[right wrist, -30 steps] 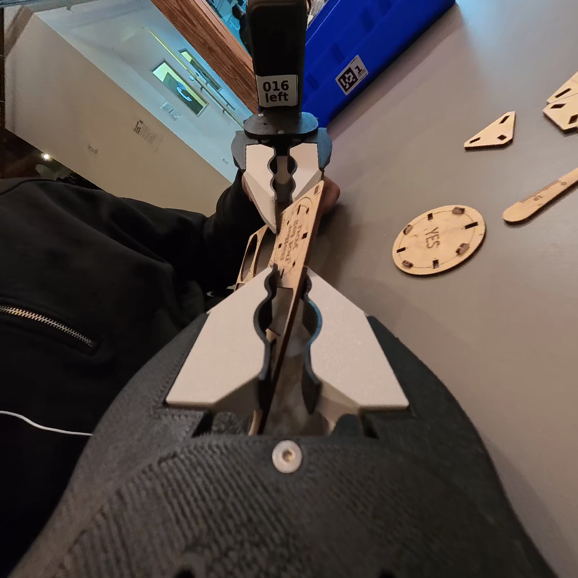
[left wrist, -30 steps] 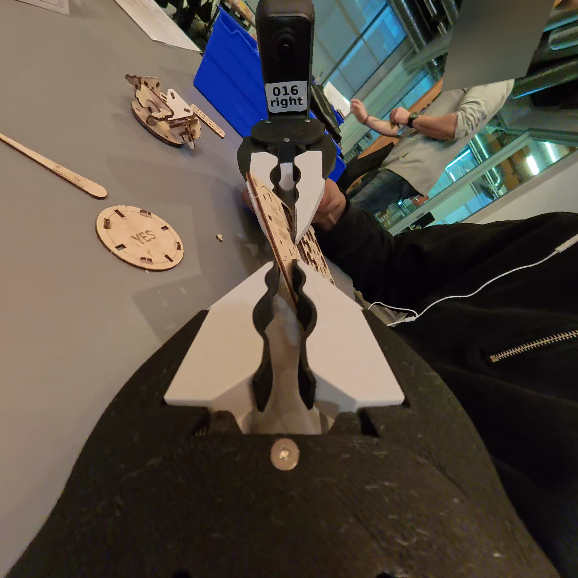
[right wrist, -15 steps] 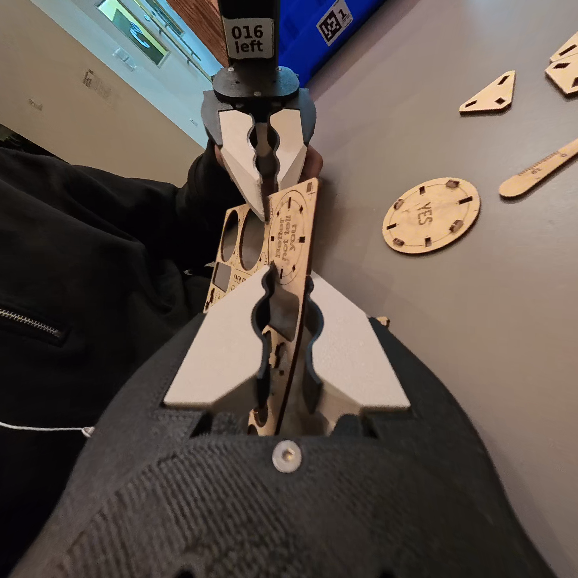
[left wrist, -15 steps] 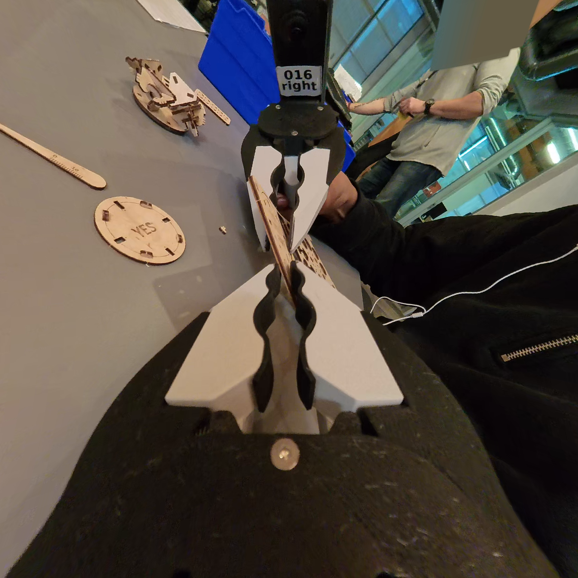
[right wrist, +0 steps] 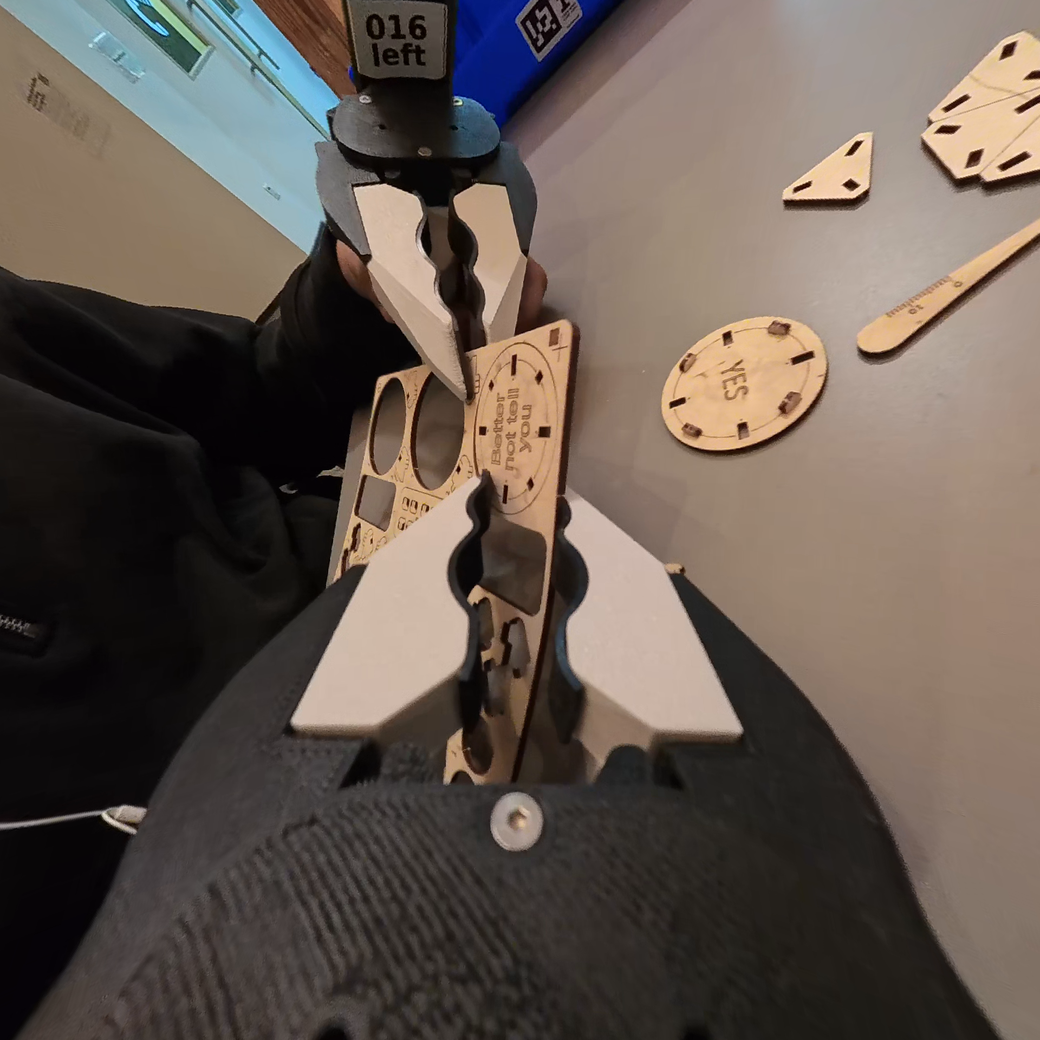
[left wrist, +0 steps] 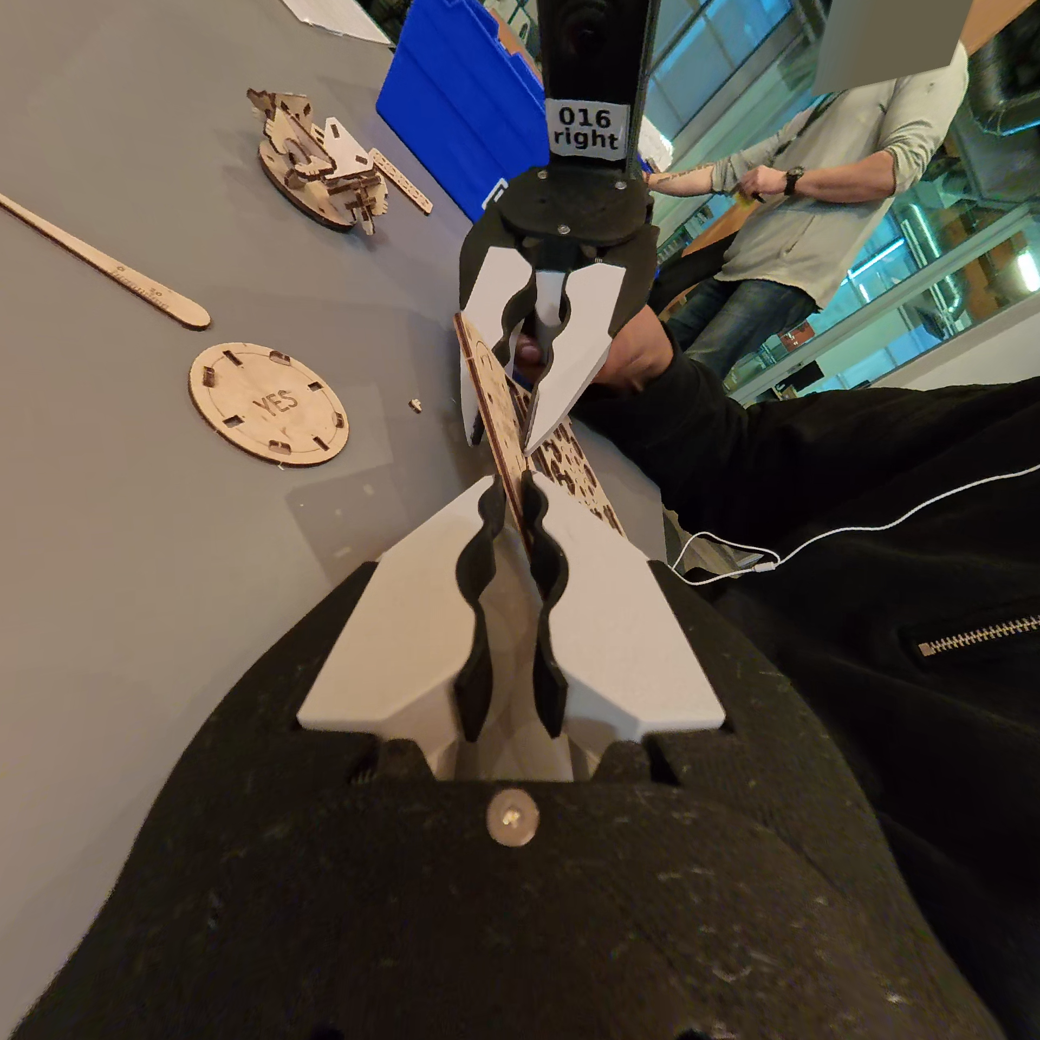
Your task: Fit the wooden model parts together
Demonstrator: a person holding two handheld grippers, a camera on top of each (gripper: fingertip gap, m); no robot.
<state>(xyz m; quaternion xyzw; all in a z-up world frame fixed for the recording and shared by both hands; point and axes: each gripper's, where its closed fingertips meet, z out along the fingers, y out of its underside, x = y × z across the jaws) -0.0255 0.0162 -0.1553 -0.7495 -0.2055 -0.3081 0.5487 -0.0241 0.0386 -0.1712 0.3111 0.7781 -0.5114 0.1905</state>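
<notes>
The left tongs (left wrist: 509, 484) are clenched on the thin edge of a laser-cut plywood sheet (right wrist: 520, 427), both dark pads pressed against it. The sheet is held on edge above the near border of the grey tabletop (left wrist: 140, 534), beside the person's black jacket (left wrist: 844, 506). It has round and square cut-outs and one engraved disc not yet freed from it. The right tongs (right wrist: 520, 495) straddle the same sheet from the other end with their jaws parted (the sheet leans against one pad, and a clear gap shows on the other side), so they are released.

A loose plywood disc (left wrist: 268, 404) with slots around its rim lies flat on the tabletop just beyond the tongs, and a tiny wood chip (left wrist: 415, 405) sits near it. Farther off lie a marked wooden stick (left wrist: 107, 264), a triangular plywood piece (right wrist: 833, 179) and a partly built plywood assembly (left wrist: 321, 169). A blue bin (left wrist: 450, 95) stands behind them, and another person (left wrist: 816, 185) stands in the background.
</notes>
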